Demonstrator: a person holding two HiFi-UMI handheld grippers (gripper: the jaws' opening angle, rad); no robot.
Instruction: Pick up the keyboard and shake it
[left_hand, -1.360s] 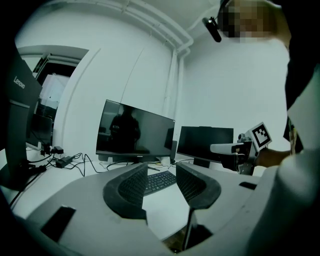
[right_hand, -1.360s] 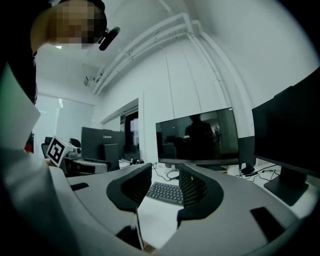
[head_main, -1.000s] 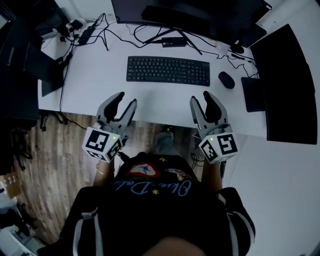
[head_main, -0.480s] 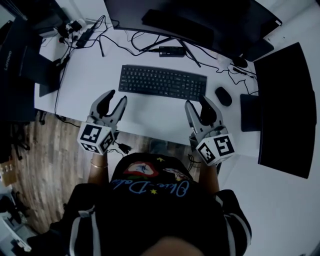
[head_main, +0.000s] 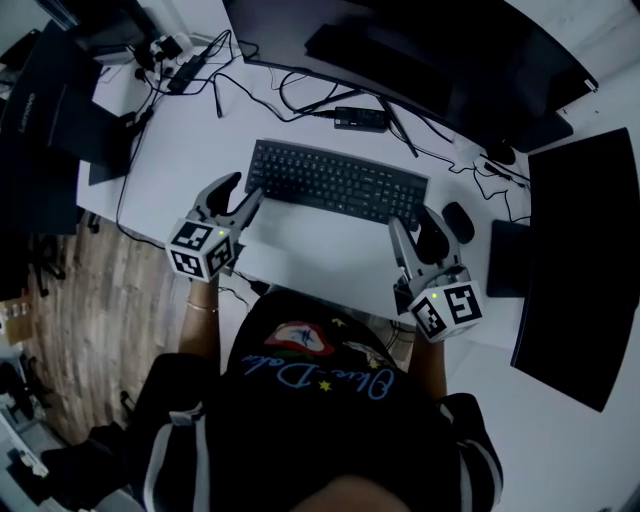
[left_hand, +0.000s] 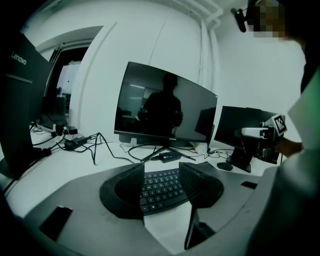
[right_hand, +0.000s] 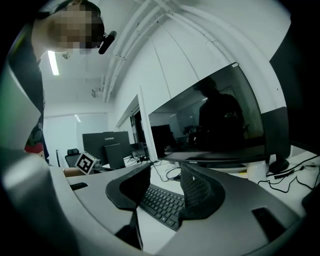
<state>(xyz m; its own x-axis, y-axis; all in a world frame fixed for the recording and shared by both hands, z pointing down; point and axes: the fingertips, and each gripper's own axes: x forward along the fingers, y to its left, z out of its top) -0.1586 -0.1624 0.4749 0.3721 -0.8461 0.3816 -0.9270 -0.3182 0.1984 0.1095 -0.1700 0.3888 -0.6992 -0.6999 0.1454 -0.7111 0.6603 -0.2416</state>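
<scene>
Head view: the left tongs (head_main: 245, 190) and right tongs (head_main: 413, 220) have closed in on the ends of the keyboard (head_main: 338, 181), which lies flat on the table (head_main: 300, 250).

Left gripper view: jaws just widened, keys showing in the gap, nothing pinched.

Right gripper view: jaws apart, keyboard end just ahead, ungripped.

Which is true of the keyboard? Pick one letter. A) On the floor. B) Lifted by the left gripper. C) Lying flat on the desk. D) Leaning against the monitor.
C: the keyboard lies flat on the desk; the left gripper, fingers just opened wider, and the right gripper stand open near its ends, holding nothing.
</scene>
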